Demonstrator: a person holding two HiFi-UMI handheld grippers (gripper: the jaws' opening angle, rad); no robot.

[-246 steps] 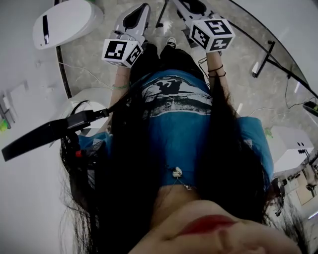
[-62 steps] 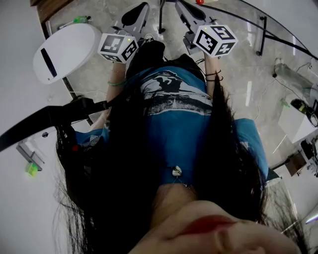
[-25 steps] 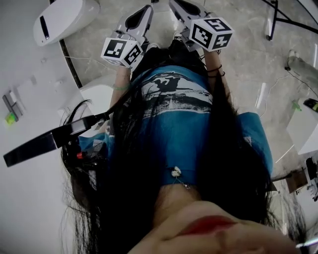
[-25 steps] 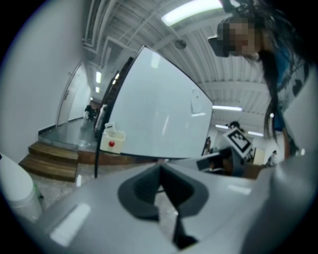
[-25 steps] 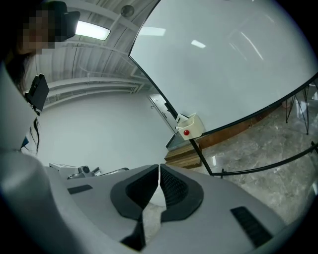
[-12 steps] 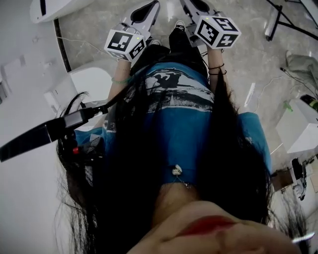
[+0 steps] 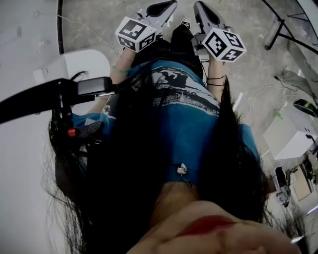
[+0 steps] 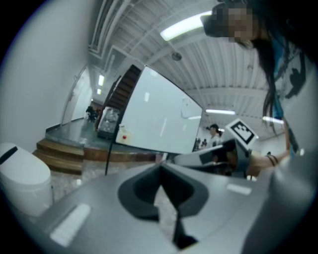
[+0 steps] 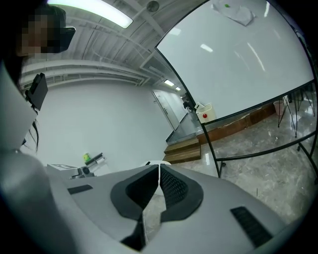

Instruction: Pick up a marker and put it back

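No marker shows plainly in any view. I hold both grippers out in front of my body, above a marble floor. In the head view my left gripper and my right gripper point away from me, side by side, each with its marker cube behind. In the left gripper view the left gripper has its dark pads together with nothing between them. The right gripper is shut and empty too. A small green-topped item sits on a grey ledge by the white wall; I cannot tell what it is.
A large whiteboard on a black frame stands ahead, also the whiteboard in the left gripper view. Wooden steps lie beyond it. A white rounded unit is at my left, white boxes at my right.
The head view has swung, so floor and furniture slid across the frame. Both grippers sit higher and further right in it. Their jaws stay shut.
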